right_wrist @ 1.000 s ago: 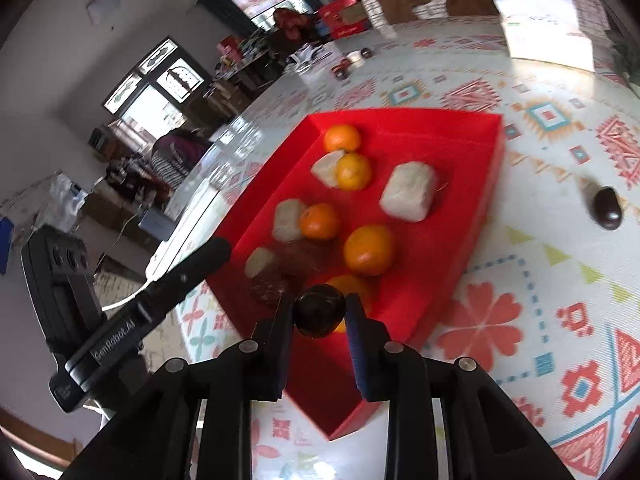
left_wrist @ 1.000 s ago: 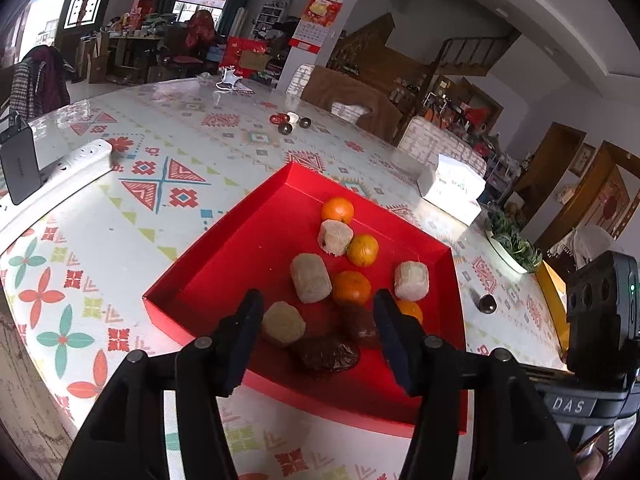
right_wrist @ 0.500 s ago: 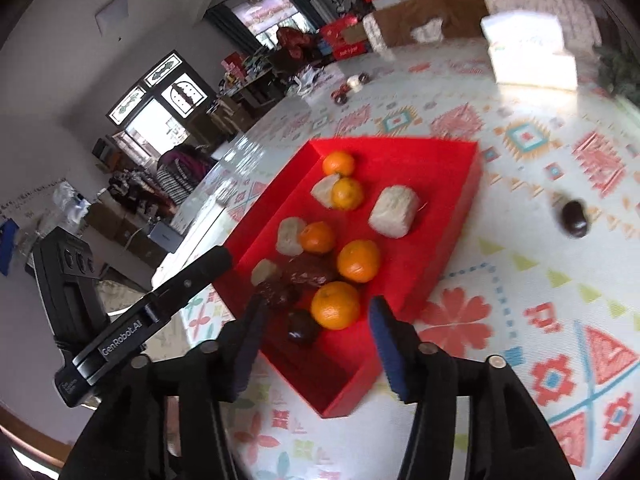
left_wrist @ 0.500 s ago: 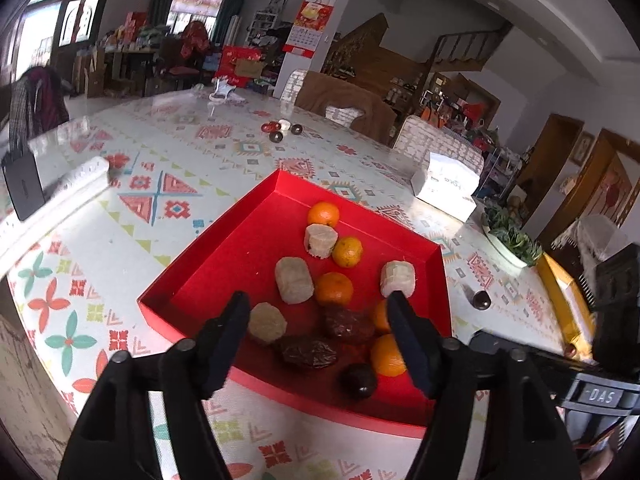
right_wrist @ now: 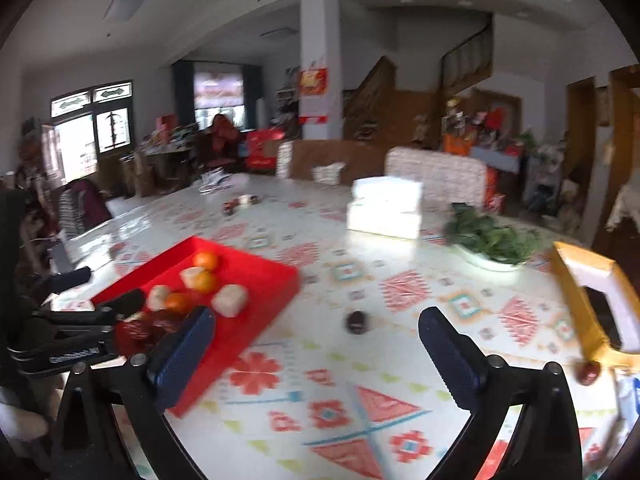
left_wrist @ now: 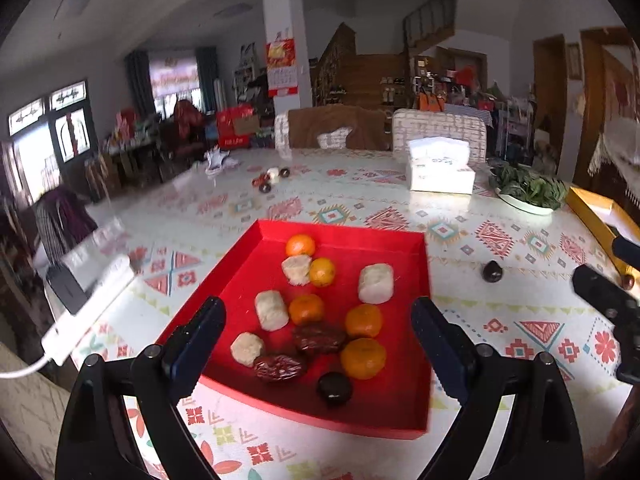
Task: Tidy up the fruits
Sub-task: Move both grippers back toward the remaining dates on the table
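Note:
A red tray (left_wrist: pixel 344 236) on the patterned table holds several oranges (left_wrist: pixel 363 357), pale cakes (left_wrist: pixel 375 282), two brown dates (left_wrist: pixel 319 338) and a dark round fruit (left_wrist: pixel 334 388) near its front edge. My left gripper (left_wrist: pixel 316 344) is open and empty, above the tray's near edge. My right gripper (right_wrist: pixel 316 352) is open and empty, above the table to the right of the tray (right_wrist: pixel 264 280). A dark fruit (right_wrist: pixel 357 321) lies loose on the table ahead of it; it also shows in the left wrist view (left_wrist: pixel 491 271). A red date (right_wrist: pixel 589 373) lies at the far right.
A white tissue box (left_wrist: pixel 439 165) and a dish of greens (left_wrist: pixel 528 192) stand at the back right. A yellow box (right_wrist: pixel 592 300) lies at the right edge. A white power strip (left_wrist: pixel 90 312) lies left of the tray. Small items (left_wrist: pixel 270 180) sit far back.
My right gripper let go of the dark round fruit into the tray, opened and swung right, away from the tray. My left gripper opened wider and pulled back a little.

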The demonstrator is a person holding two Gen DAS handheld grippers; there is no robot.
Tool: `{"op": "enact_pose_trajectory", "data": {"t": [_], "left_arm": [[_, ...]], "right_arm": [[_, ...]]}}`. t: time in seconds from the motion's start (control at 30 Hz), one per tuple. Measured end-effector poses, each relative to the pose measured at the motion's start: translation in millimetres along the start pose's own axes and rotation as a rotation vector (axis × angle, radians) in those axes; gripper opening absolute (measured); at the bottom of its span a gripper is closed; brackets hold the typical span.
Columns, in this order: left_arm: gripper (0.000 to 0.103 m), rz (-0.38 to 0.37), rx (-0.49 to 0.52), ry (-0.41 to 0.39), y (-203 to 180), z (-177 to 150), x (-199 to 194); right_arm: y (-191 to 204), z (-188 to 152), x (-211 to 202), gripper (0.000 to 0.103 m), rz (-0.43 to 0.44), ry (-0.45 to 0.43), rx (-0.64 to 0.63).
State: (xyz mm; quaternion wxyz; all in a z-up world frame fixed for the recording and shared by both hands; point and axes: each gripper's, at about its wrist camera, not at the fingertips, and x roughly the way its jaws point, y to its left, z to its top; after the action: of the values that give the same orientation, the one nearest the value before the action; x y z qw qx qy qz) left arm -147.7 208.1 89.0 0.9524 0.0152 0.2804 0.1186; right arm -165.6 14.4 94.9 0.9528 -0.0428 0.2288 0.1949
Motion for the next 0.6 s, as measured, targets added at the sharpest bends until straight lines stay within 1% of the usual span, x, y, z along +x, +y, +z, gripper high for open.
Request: {"op": "enact_pose_trajectory", "data": {"t": [0.07,0.17,0.27,0.4,0.6], "left_arm": [[0.093,0.002,0.031,-0.014,-12.0,1.8,-5.4],[0.093,-0.007,0.056,-0.015,-22.9,3.3,-9.5],[0.093,-0.011,0.073,-0.011,-32.4,4.0,-11.9],[0.093,-0.017,0.085,0.0,-42.3,3.7,-12.1],[0.093,-0.028,0.107,0.015,-57.1,2.9,-10.6]], "right_arm": [[-15.1,-3.7,7.7,0.103,-0.033,0.07,0.025],[-37.2,-13.5,17.9,0.103,0.01,0.162,0.104],[-51.7,-23.4,18.8,0.103,0.012,0.183,0.153],[-60.8,-31.1,8.9,0.103,0.005,0.19,0.166],[-75.0,-41.9,6.6,0.103,0.004,0.207,0.194]]}}
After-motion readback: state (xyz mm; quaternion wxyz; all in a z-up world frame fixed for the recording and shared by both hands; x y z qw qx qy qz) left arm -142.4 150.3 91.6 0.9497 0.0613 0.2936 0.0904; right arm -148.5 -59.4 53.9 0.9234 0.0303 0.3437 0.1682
